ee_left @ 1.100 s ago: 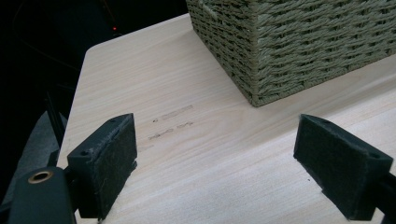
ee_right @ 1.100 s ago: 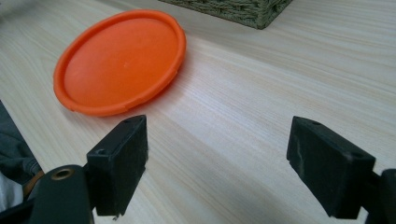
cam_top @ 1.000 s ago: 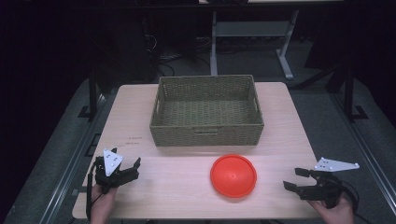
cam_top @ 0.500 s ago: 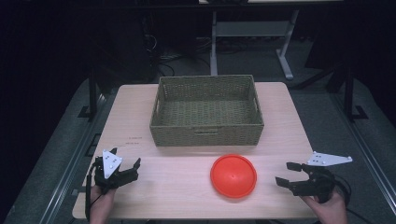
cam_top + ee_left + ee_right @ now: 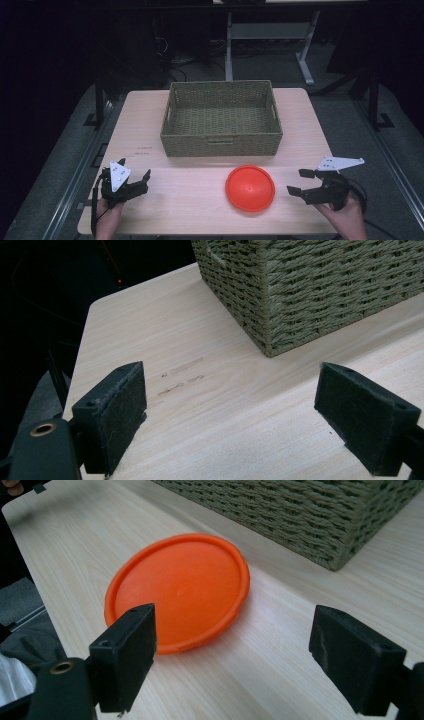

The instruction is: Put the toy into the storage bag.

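Observation:
An orange round lid-like disc (image 5: 249,188) lies flat on the wooden table (image 5: 200,200), in front of a woven green basket (image 5: 220,145) that looks empty. My right gripper (image 5: 297,181) hovers just right of the disc, open, its jaws pointing at it. In the right gripper view the disc (image 5: 180,585) lies just beyond the spread jaws of the right gripper (image 5: 232,655), nearer the left one, with nothing between them. My left gripper (image 5: 134,169) rests open near the table's front left. In its view the left gripper (image 5: 230,410) faces the basket's corner (image 5: 310,290).
The basket takes up the middle back of the table. Faint pencil-like marks (image 5: 182,375) show on the wood left of it. Dark floor, a metal stand's legs (image 5: 305,75) and cables lie beyond the table's far edge.
My right gripper has moved left along the front edge, closing in on the orange disc. The left gripper has stayed in place.

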### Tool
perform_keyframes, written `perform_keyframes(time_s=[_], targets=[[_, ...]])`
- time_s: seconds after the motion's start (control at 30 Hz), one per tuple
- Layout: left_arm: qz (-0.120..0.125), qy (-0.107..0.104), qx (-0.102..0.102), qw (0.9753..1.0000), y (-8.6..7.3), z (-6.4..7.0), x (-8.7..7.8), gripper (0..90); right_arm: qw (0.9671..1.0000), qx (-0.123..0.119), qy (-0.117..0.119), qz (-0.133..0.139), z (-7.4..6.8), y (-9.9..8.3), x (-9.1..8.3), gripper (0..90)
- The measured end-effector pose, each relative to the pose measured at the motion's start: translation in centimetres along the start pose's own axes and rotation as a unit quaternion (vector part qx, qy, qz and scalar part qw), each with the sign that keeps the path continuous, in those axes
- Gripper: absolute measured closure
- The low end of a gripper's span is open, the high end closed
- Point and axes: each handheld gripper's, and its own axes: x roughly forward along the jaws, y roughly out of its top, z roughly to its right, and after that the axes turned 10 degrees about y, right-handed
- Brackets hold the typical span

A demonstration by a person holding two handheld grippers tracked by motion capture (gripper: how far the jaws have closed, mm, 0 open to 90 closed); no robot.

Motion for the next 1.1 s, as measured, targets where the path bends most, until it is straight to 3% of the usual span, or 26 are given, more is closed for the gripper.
perform_keyframes(time_s=[0.17,0.37,0.57,0.87,1.1], targets=[[0.002,-0.002,0.007,1.0000,0.0,0.1,0.1,12.8,0.9998,-0.009,0.016,-0.008,-0.5,1.2,1.0,18.4],[0.001,-0.001,-0.001,1.0000,0.0,0.1,0.1,12.8,0.9992,-0.020,0.027,-0.021,-1.0,2.7,2.3,18.1],[0.002,0.000,0.004,1.0000,0.0,-0.1,0.0,12.8,0.9981,-0.026,0.031,-0.047,-1.2,3.9,3.6,17.9],[0.005,0.000,0.008,1.0000,0.0,0.0,0.0,12.8,0.9959,-0.019,0.041,-0.078,-0.3,5.0,5.1,19.0],[0.004,-0.001,0.009,0.9999,0.0,0.1,0.0,12.8,0.9932,-0.002,0.033,-0.111,1.0,5.0,6.9,19.6]])
